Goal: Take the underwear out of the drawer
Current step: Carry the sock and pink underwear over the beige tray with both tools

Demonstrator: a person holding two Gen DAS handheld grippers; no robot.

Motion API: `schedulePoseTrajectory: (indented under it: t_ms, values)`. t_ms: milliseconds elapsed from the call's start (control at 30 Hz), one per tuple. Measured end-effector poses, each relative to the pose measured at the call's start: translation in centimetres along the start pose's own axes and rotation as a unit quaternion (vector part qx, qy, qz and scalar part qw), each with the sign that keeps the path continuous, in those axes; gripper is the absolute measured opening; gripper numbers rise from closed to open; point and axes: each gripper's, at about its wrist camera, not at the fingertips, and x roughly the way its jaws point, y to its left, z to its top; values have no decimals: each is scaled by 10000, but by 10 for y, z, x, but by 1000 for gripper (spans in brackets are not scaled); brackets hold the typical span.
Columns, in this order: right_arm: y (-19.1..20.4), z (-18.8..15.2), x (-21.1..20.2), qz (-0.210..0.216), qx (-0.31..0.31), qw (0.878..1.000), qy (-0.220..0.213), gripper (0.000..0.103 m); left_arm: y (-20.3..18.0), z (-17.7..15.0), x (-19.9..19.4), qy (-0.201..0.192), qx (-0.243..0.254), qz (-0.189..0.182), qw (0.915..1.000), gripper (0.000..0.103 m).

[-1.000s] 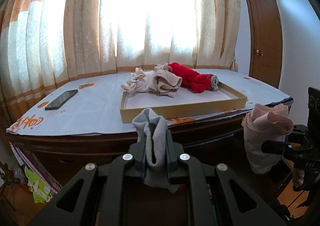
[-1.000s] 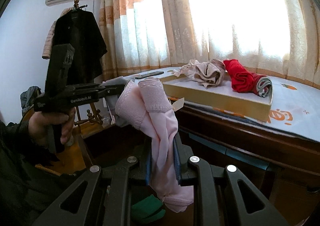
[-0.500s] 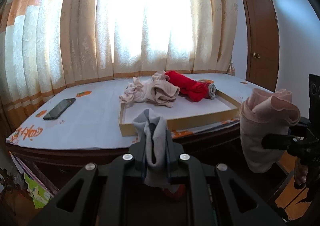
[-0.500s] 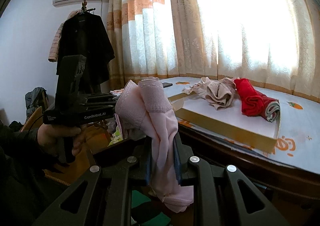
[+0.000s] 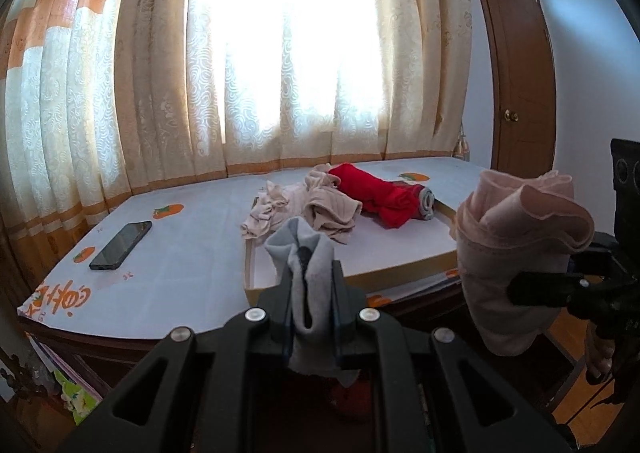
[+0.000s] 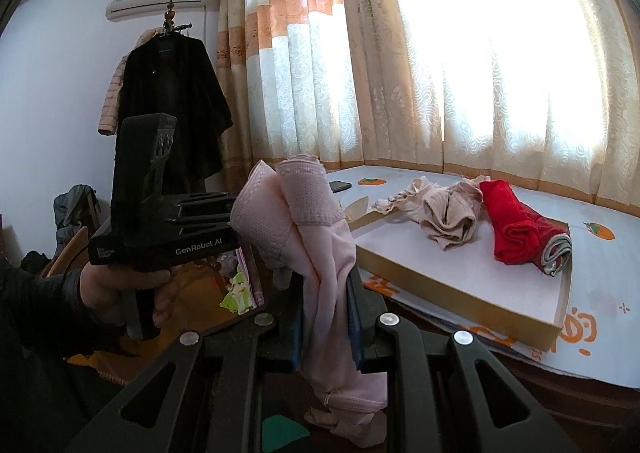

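Note:
My left gripper (image 5: 310, 293) is shut on a grey piece of underwear (image 5: 302, 253) that sticks up between its fingers. My right gripper (image 6: 326, 293) is shut on a pink piece of underwear (image 6: 316, 237), which also shows at the right of the left wrist view as the pink piece (image 5: 516, 237). Both hang in the air in front of the desk. A shallow cardboard tray (image 5: 400, 277) on the desk holds beige underwear (image 5: 320, 209) and a red rolled piece (image 5: 380, 193). The drawer itself is not visible.
The desk top (image 5: 192, 253) has a white printed cover and a black phone (image 5: 120, 239) at its left. Curtains (image 5: 280, 53) hang behind it, with a wooden door (image 5: 516, 73) to the right. A coat rack (image 6: 168, 101) with dark clothes stands at the left, and a hand (image 6: 120, 285) holds the left gripper.
Both grippers have risen with their cloth still pinched. The desk top and tray now sit lower in both views, and more of the tray's inside shows.

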Motion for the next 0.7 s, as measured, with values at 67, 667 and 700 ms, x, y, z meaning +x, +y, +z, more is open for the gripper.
schedulePoseTrajectory:
  t_ms: [67, 667, 700]
  values:
    - [0, 5, 4, -29, 2, 10000, 13, 20, 0, 4, 2, 43, 5, -8, 10000, 12]
    - [-15, 32, 26, -201, 264, 9993, 171, 20, 8, 28, 17, 75, 192, 104, 9997, 12]
    - [-16, 33, 27, -216, 268, 9993, 172, 20, 9, 28, 17, 79, 191, 105, 9997, 12]
